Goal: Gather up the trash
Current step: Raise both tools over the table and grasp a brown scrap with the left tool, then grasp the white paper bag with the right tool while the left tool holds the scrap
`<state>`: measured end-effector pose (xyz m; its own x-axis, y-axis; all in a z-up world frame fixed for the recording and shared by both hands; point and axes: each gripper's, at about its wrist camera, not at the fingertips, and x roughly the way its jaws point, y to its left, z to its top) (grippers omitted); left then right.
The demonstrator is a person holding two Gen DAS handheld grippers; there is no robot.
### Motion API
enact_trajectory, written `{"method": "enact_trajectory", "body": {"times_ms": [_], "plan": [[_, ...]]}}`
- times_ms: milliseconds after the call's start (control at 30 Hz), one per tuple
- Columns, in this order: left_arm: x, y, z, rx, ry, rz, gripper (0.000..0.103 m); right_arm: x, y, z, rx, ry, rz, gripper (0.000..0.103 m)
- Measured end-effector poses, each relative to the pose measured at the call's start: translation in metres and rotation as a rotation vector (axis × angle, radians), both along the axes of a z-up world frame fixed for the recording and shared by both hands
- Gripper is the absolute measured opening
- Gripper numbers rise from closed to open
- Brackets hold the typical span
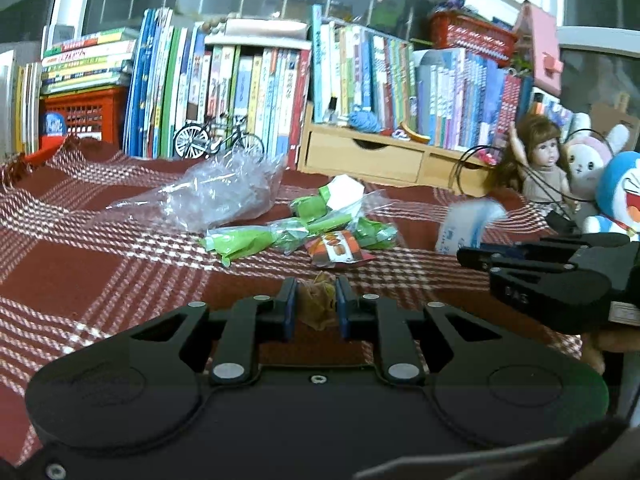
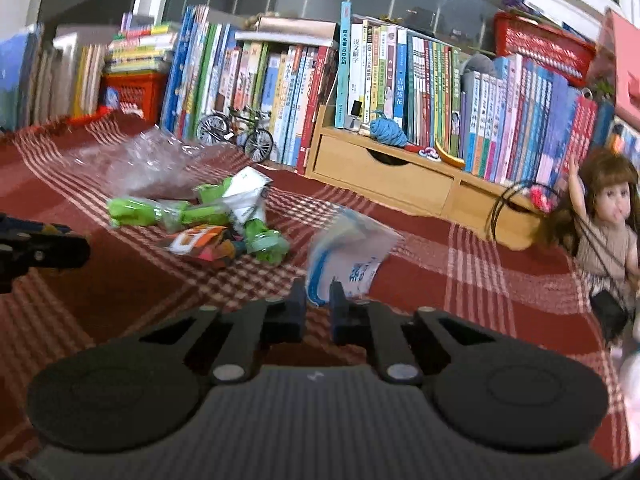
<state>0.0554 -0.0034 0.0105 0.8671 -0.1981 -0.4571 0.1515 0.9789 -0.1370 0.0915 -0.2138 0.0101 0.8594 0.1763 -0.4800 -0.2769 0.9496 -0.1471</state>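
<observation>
My left gripper [image 1: 316, 300] is shut on a crumpled yellowish-brown wrapper [image 1: 318, 306], just above the red checked cloth [image 1: 100, 272]. My right gripper [image 2: 318, 300] is shut on the edge of a blue-and-white plastic bag [image 2: 348, 256], blurred; the same bag [image 1: 466, 226] and the right gripper show at the right of the left wrist view. Beyond lies a pile of green wrappers [image 1: 288, 232] [image 2: 192, 212], an orange snack packet [image 1: 338, 248] [image 2: 200, 242], white paper [image 1: 346, 190] [image 2: 248, 194] and a clear plastic bag [image 1: 216, 196] [image 2: 144, 164].
Rows of books [image 1: 248, 88] [image 2: 440, 92] stand at the back with a toy bicycle [image 1: 218, 140] [image 2: 236, 132], a wooden drawer unit [image 1: 380, 156] [image 2: 400, 176] and red baskets [image 1: 84, 114]. A doll [image 1: 540, 160] [image 2: 608, 216] and plush toys [image 1: 616, 192] sit at the right.
</observation>
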Motion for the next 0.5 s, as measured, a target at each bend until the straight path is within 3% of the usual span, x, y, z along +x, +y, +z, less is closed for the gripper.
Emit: {"method": "enact_trajectory", "body": {"times_ms": [133,333,367,400,500], "plan": [[-0.018,0.001,0.004,0.018,-0.015,-0.017,0.019,-0.026,-0.007,0.005,0.042,0.008,0.02,0.008],[-0.042,0.003,0.008,0.03,-0.035,-0.039,0.019,-0.063,-0.014,0.014,0.115,0.03,0.057,0.01],[-0.046,0.003,0.009,0.033,-0.038,-0.041,0.019,-0.067,-0.015,0.015,0.119,0.037,0.051,0.014],[-0.049,0.003,0.009,0.039,-0.043,-0.044,0.019,-0.071,-0.016,0.016,0.121,0.034,0.036,0.029],[-0.052,0.003,0.01,0.045,-0.043,-0.045,0.019,-0.069,-0.025,0.017,0.143,0.029,-0.034,0.061]]}}
